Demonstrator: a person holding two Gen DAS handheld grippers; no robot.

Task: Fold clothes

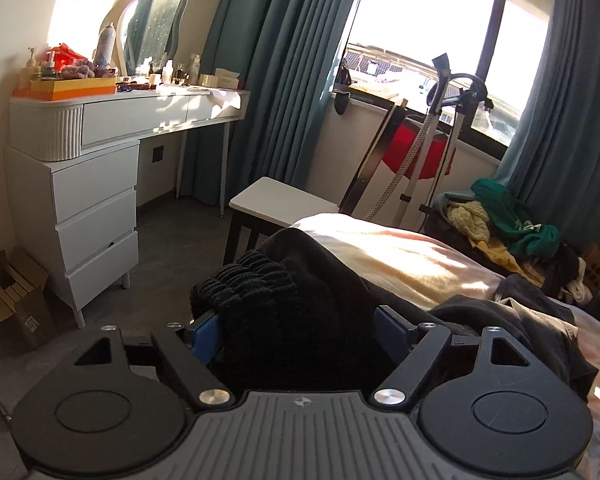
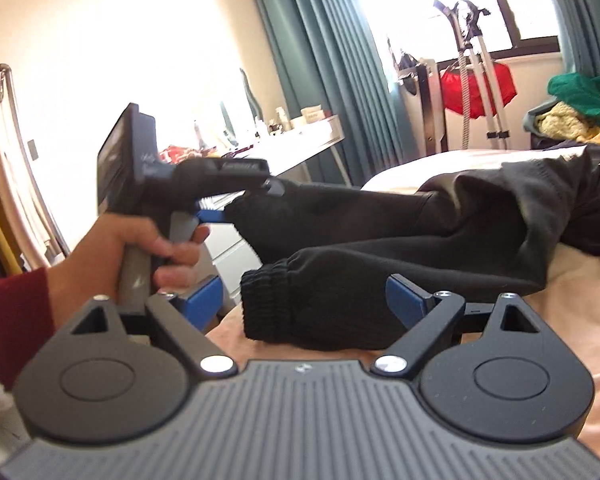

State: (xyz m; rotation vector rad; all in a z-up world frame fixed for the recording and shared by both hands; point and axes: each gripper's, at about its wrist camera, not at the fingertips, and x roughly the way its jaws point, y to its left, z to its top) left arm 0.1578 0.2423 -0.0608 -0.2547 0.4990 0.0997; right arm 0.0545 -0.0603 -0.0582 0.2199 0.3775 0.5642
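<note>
Black sweatpants (image 2: pixel 440 232) lie across the peach bedspread (image 2: pixel 560 320), both ribbed ankle cuffs toward me. My right gripper (image 2: pixel 305 300) is open, its blue pads (image 2: pixel 404 300) standing either side of the nearer cuff (image 2: pixel 276 304) with a gap on the left. My left gripper (image 1: pixel 298 328) is open too, with the other cuff (image 1: pixel 256 280) lying loose between its blue pads (image 1: pixel 206 332) near the bed's edge. In the right wrist view a hand (image 2: pixel 140 252) in a dark red sleeve holds the left gripper (image 2: pixel 220 208) at the farther cuff (image 2: pixel 260 208).
A white dressing table (image 1: pixel 120 120) crowded with bottles stands left, a white stool (image 1: pixel 276 200) by the bed corner. A garment steamer (image 1: pixel 440 120) stands before the window. A heap of green and yellow clothes (image 1: pixel 500 216) lies far right. A cardboard box (image 1: pixel 12 292) sits on the floor.
</note>
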